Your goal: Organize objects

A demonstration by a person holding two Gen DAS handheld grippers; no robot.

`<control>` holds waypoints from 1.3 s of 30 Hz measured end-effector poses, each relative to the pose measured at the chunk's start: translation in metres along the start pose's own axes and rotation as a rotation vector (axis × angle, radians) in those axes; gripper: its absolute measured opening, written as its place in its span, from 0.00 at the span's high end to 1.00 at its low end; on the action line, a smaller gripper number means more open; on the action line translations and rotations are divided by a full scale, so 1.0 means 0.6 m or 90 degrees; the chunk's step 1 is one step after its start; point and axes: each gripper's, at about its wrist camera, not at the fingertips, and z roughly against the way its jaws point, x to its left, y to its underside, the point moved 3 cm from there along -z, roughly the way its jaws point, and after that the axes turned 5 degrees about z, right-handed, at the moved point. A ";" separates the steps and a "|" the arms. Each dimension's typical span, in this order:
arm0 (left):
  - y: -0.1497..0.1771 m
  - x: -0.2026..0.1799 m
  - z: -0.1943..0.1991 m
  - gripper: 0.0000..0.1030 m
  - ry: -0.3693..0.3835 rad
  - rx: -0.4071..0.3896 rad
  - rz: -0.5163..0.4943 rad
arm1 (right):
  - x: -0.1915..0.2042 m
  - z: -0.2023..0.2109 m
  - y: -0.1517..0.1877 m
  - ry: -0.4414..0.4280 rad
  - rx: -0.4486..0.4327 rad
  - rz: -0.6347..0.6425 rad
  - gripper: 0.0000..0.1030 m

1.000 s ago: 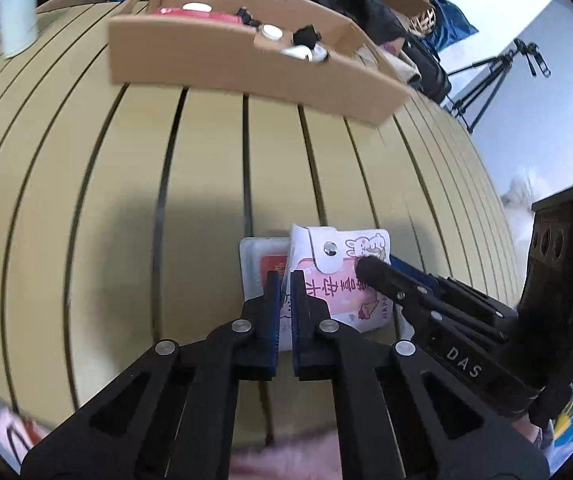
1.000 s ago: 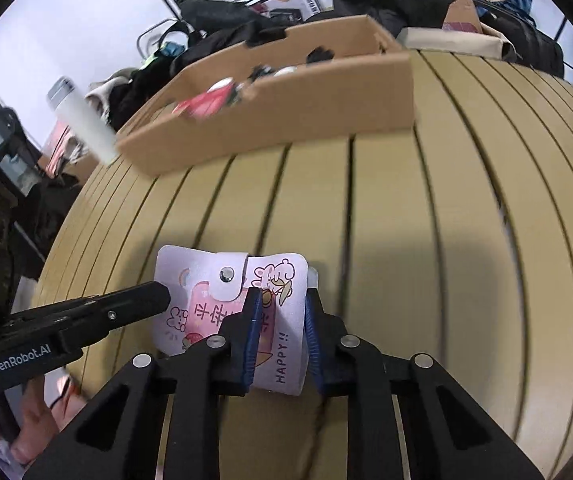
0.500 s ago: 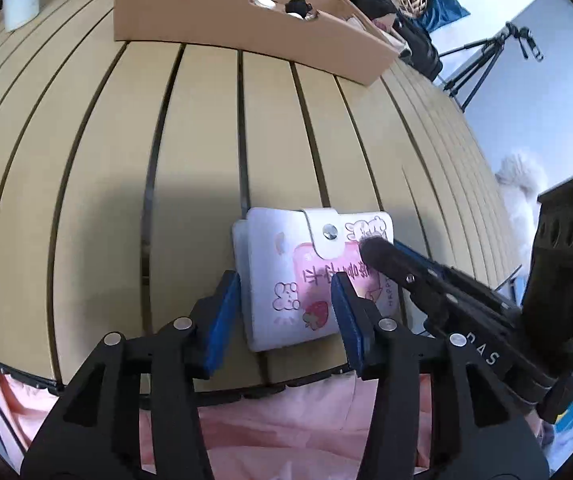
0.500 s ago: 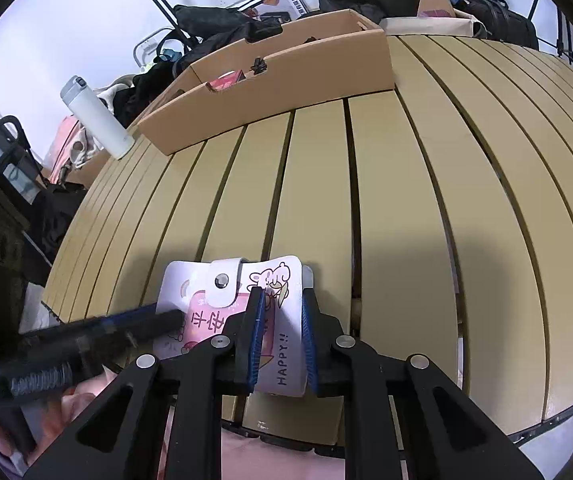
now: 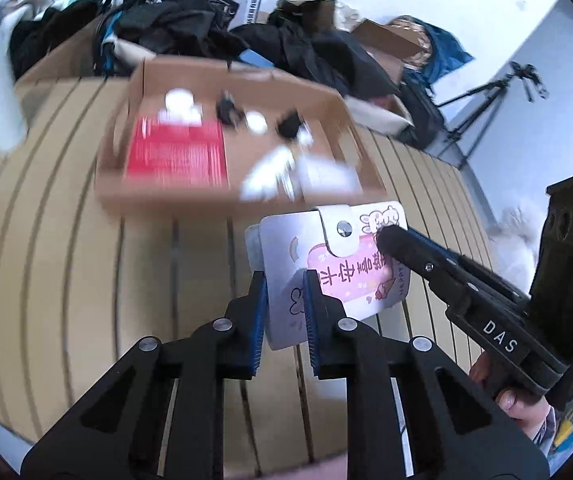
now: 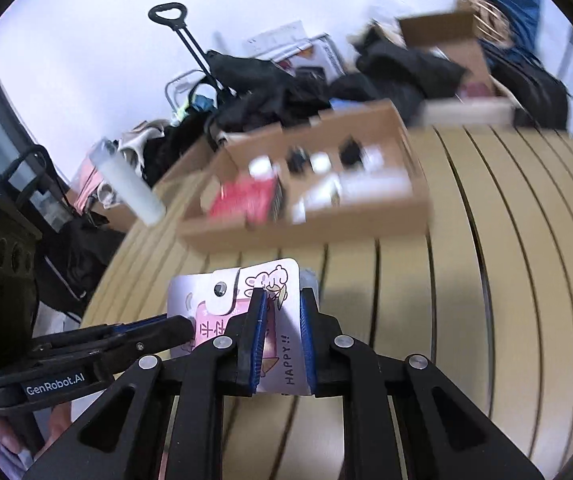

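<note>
Holding the card wallet [image 5: 326, 264] above the counter [image 5: 66, 260] with both tools, you have the left gripper [image 5: 284, 304] with its jaws narrowed onto the wallet's left edge and the right gripper [image 6: 280, 328] with its jaws narrowed onto its right edge, just short of the cardboard box [image 5: 222, 196].

The risk from here is a tug-of-war. If your two hands travel at different speeds or angles, the wallet may twist, the snap flap may pop open, or one edge could slide out of its thin grip. Releasing too early would likely drop it on the counter short of the box wall.

By count: one wallet, one box, one white bottle [image 6: 128, 182] on the counter's left. Inside the box lies one red packet [image 5: 176, 156]; the small white and black items are too blurred to count.
</note>
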 end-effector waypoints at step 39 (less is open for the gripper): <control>-0.218 0.043 0.051 0.11 -0.220 0.049 -0.062 | -0.064 -0.048 -0.240 0.110 0.211 -0.004 0.66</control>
